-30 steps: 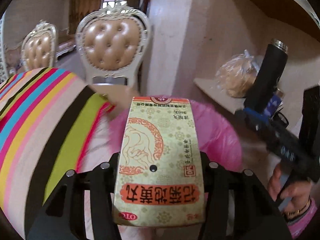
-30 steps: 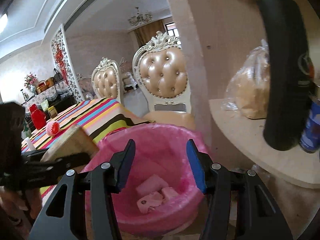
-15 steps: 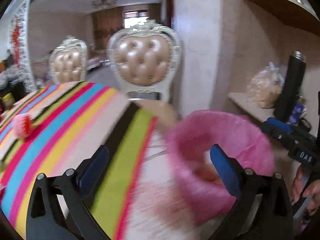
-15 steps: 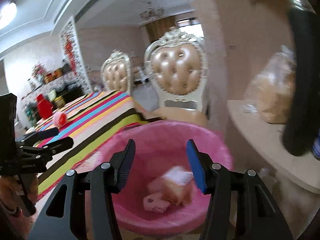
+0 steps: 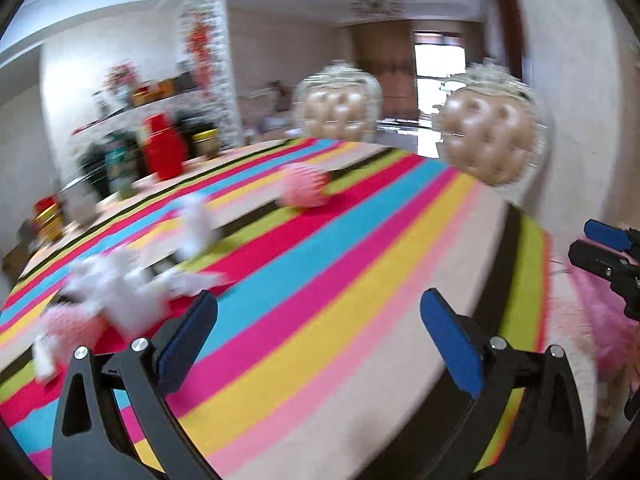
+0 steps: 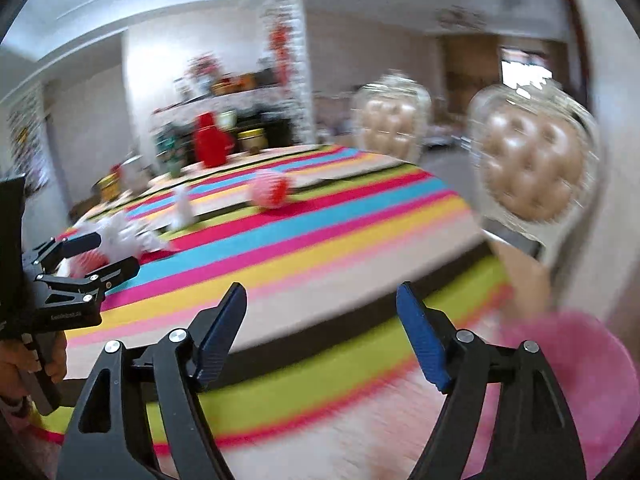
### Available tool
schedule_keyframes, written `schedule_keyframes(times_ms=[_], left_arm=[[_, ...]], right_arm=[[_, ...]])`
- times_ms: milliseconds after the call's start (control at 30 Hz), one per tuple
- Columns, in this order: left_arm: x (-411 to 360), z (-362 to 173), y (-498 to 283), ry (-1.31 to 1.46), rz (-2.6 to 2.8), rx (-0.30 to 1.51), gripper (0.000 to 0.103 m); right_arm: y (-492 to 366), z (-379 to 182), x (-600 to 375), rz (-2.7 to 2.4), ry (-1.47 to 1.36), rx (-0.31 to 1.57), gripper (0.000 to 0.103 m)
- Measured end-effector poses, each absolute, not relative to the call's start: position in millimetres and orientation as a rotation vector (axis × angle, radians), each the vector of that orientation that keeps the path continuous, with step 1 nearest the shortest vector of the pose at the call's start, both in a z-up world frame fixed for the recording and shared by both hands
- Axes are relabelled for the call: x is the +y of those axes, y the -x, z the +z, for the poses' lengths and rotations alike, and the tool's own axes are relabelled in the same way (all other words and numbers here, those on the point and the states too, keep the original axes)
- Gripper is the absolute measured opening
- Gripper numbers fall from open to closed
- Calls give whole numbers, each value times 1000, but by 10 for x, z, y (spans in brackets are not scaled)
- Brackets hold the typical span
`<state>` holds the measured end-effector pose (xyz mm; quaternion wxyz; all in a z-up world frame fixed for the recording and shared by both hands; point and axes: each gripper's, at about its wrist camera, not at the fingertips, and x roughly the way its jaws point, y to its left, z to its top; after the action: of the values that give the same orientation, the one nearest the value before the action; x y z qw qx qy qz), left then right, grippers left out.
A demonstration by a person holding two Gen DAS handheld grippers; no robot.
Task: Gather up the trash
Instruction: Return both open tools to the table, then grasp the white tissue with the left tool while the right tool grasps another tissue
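A: Left gripper (image 5: 318, 330)?
B: Jaws spread wide, nothing between the blue pads. It hangs over the striped tabletop (image 5: 360, 280).
A: Right gripper (image 6: 322, 320)?
B: Jaws apart too, they have just been opening, nothing between them. It sits at the tabletop's near edge, with the pink-lined trash bin (image 6: 580, 380) low on its right.
A: Where's the trash?
B: On the tabletop, far left: crumpled white paper (image 5: 116, 292), a small white scrap (image 5: 196, 224) beyond it, and a pink foam fruit net (image 5: 68, 324) at the near left. A second red-and-white foam net (image 5: 304, 190) lies mid-table, well apart from the rest.
A: Any readable writing?
B: None. There's small print on the left gripper's body in the right wrist view, too blurred to read. The red jug (image 6: 210, 140) and jars at the far end are blurred as well.
A: Hands?
B: One hand (image 6: 24, 364) grips the left handle.
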<state>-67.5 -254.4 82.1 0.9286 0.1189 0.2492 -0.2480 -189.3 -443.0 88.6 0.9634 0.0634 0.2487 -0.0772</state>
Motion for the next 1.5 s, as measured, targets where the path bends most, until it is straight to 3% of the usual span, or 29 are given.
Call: schedule_keyframes(times_ms=[367,767,800,833,867,900,967,1233,1500], left_arm=[[-1145,612,198,-79,-292,608,98],[-1185,687,-747,-49,-199,570,98],[-1185,679,-795,-48,-195,569,95],[-1197,666,-838,-50,-195,574,83],[-1197,632,-911,-56,-204,597,60],[-1190,591,-974,-58,-222,636,46],[-1086,626,-943,-19,-261,638,37],[-610,914,-400,79,-214,554,36],[-294,803,-166,131,-181,499,36]], right_arm=[[772,839,-3475,71,-55,587,75],[375,700,-3203,98,-63,616,75],[332,678,-3201,101,-67,623,75],[283,656,-3186,104,-68,630,75],[234,636,-3167,110,-70,638,75],[154,600,-3129,123,-71,651,75],[16,531,-3033,150,-63,677,75],[-639,364,-2678,239,-33,771,68],[-1085,234,-2327,264,63,858,60]])
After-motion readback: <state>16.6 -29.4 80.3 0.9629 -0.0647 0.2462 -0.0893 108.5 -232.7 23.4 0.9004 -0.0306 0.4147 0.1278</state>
